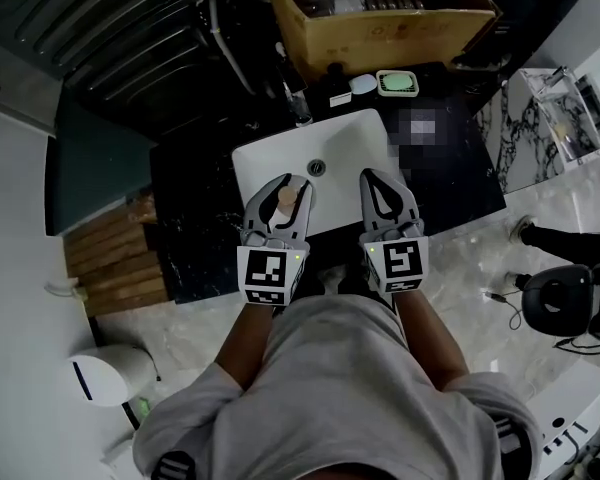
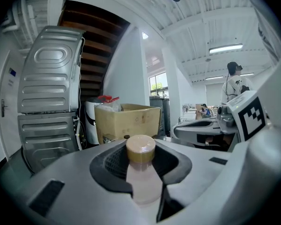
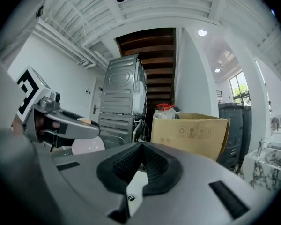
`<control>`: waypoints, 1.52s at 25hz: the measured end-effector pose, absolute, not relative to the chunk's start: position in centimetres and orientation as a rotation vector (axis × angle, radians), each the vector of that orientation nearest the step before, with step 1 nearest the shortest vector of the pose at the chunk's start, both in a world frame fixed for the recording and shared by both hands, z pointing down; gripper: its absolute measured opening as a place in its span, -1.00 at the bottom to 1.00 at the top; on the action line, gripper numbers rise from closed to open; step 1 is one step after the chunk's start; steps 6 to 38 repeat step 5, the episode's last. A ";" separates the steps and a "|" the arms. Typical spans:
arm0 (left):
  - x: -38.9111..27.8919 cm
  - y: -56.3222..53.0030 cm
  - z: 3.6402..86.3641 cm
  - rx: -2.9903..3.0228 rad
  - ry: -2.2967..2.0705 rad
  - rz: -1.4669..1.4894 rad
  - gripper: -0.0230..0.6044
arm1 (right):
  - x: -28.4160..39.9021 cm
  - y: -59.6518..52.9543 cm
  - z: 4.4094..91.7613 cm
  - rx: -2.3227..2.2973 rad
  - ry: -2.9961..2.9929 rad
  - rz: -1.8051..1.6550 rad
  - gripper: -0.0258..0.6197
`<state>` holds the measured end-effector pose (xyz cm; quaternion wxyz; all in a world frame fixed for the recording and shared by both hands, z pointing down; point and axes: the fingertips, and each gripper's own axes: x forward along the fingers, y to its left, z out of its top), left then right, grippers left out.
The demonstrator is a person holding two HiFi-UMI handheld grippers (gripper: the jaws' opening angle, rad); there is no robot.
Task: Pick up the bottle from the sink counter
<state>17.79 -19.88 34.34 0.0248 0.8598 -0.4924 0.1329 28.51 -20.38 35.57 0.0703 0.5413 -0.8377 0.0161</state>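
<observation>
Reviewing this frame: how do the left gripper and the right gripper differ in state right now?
The left gripper has its jaws closed on the bottle, whose tan cap stands up between them; the right gripper holds nothing. The left gripper's jaws are kept apart by the bottle, while the right gripper's jaws meet at their tips. Shared: both are held side by side over the front of the white sink, pointing away from the person.

Cardboard box [image 1: 380, 13] behind green soap dish [image 1: 397, 83]; wooden steps [image 1: 115, 268] at left.
</observation>
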 end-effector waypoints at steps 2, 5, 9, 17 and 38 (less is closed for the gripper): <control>18.1 -19.9 34.5 2.661 -1.511 0.415 -0.53 | 28.6 -20.4 35.7 1.626 -2.518 0.051 -0.89; 18.5 -19.9 34.7 2.660 -1.500 0.417 -0.53 | 28.8 -20.4 35.6 1.620 -2.521 0.068 -0.89; 18.5 -19.9 34.7 2.660 -1.500 0.417 -0.53 | 28.8 -20.4 35.6 1.620 -2.521 0.068 -0.89; 18.5 -19.9 34.7 2.660 -1.500 0.417 -0.53 | 28.8 -20.4 35.6 1.620 -2.521 0.068 -0.89; 18.5 -19.9 34.7 2.660 -1.500 0.417 -0.53 | 28.8 -20.4 35.6 1.620 -2.521 0.068 -0.89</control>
